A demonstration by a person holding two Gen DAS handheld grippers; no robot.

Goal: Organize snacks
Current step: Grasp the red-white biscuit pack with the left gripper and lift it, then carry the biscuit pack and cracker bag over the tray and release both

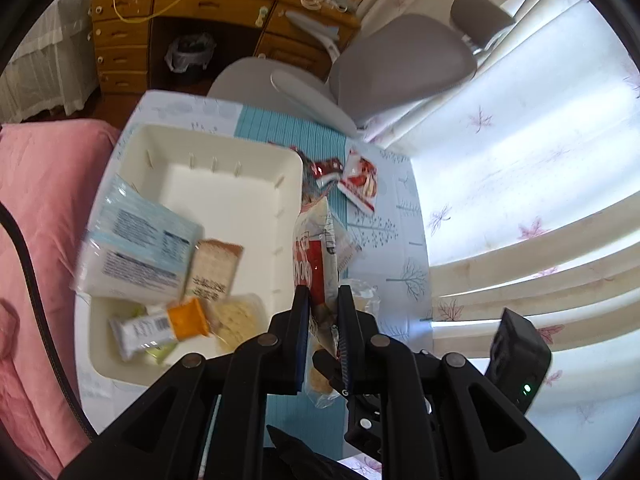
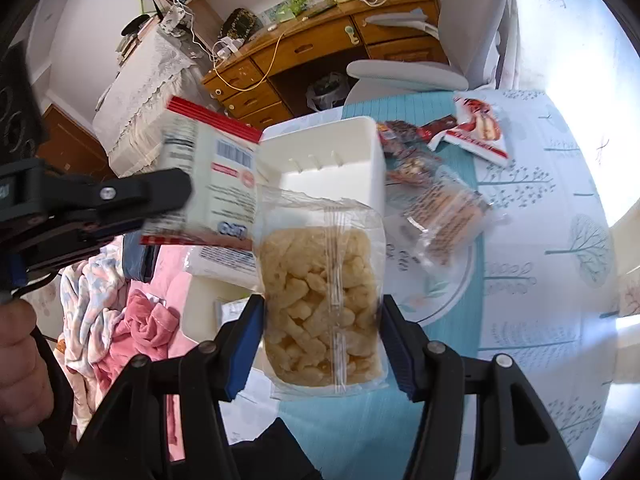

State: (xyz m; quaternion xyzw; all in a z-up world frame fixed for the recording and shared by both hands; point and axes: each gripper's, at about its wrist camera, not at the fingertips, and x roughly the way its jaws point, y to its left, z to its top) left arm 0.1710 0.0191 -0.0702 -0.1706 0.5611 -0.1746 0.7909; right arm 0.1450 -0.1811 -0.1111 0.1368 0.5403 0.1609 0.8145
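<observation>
My left gripper (image 1: 324, 292) is shut on a white snack packet with red stripes (image 1: 316, 256), seen edge-on and hanging above the right wall of a white bin (image 1: 216, 136). In the right wrist view that same packet (image 2: 212, 184) shows its barcode, pinched by the left gripper (image 2: 168, 208). My right gripper (image 2: 322, 304) is shut on a clear bag of pale puffed snacks (image 2: 316, 272), held in front of the bin (image 2: 332, 136). Inside the bin lie a blue-and-white packet (image 1: 140, 248), a beige cracker pack (image 1: 214, 268) and an orange-and-white bar (image 1: 160, 326).
Red wrappers (image 2: 400, 132), a red-and-white packet (image 2: 480, 132) and a clear biscuit pack (image 2: 444, 212) over a plate (image 2: 452, 296) lie on the patterned tablecloth (image 2: 552, 208). Pink bedding (image 1: 44, 208) is left of the table, a grey chair (image 1: 400, 60) and wooden desk (image 1: 200, 4) beyond.
</observation>
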